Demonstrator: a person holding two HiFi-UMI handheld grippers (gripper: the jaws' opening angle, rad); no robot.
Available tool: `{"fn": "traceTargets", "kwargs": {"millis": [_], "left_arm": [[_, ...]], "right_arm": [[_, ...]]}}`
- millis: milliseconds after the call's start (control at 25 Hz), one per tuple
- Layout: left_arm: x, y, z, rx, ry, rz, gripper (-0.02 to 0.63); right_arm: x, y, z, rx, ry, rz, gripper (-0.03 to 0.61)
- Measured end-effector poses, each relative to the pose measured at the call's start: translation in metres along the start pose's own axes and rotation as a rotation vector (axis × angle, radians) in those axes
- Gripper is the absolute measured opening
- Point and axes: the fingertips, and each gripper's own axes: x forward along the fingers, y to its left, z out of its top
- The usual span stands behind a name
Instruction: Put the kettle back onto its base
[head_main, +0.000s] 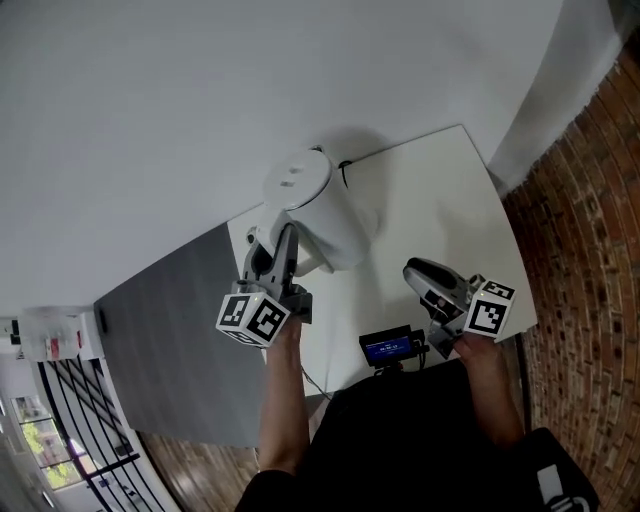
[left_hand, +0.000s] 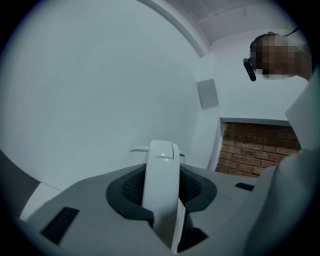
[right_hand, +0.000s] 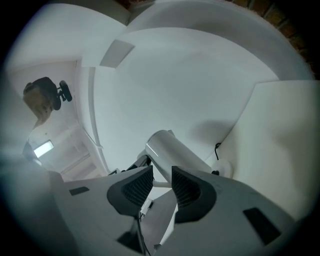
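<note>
Far to the left, below the table edge, lies a dark grey stretch of floor (head_main: 170, 330), and the plain white wall (head_main: 150, 120) runs behind everything. The left gripper (head_main: 283, 247) comes next, held level at the table's left corner, its two pads clamped from either side on the kettle's white handle (left_hand: 161, 170). The person's bare forearm (head_main: 285, 400) stretches out behind it. The kettle (head_main: 325, 220) is white with its lid (head_main: 297, 180) shut, and it stands upright over the back left part of the white table (head_main: 440, 190), close to the wall. From above, its body hides whatever is under it. Seen from the right gripper's side, the round white base (right_hand: 223, 168) shows at the kettle's foot, with a thin black cord (right_hand: 216, 150) rising from it. Whether the kettle sits on the base or hangs just above it, I cannot tell. Nearer the person, at the front edge of the table, is a small black device with a lit blue screen (head_main: 390, 348). Just right of that device, the right gripper (head_main: 415, 272) points towards the kettle but is well apart from it, its pads only a narrow gap apart with nothing between them. Nothing stands on the bare table between this gripper and the kettle. Past the table's right edge is red brick flooring (head_main: 590, 300).
</note>
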Motion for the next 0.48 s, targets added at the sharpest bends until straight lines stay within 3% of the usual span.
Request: {"fn": "traceTargets", "kwargs": {"millis": [480], "left_arm": [[0.052, 0.023, -0.018, 0.005, 0.021, -0.007, 0.143]], "right_arm": [[-0.032, -0.017, 0.025, -0.025, -0.090, -0.105, 0.120]]}}
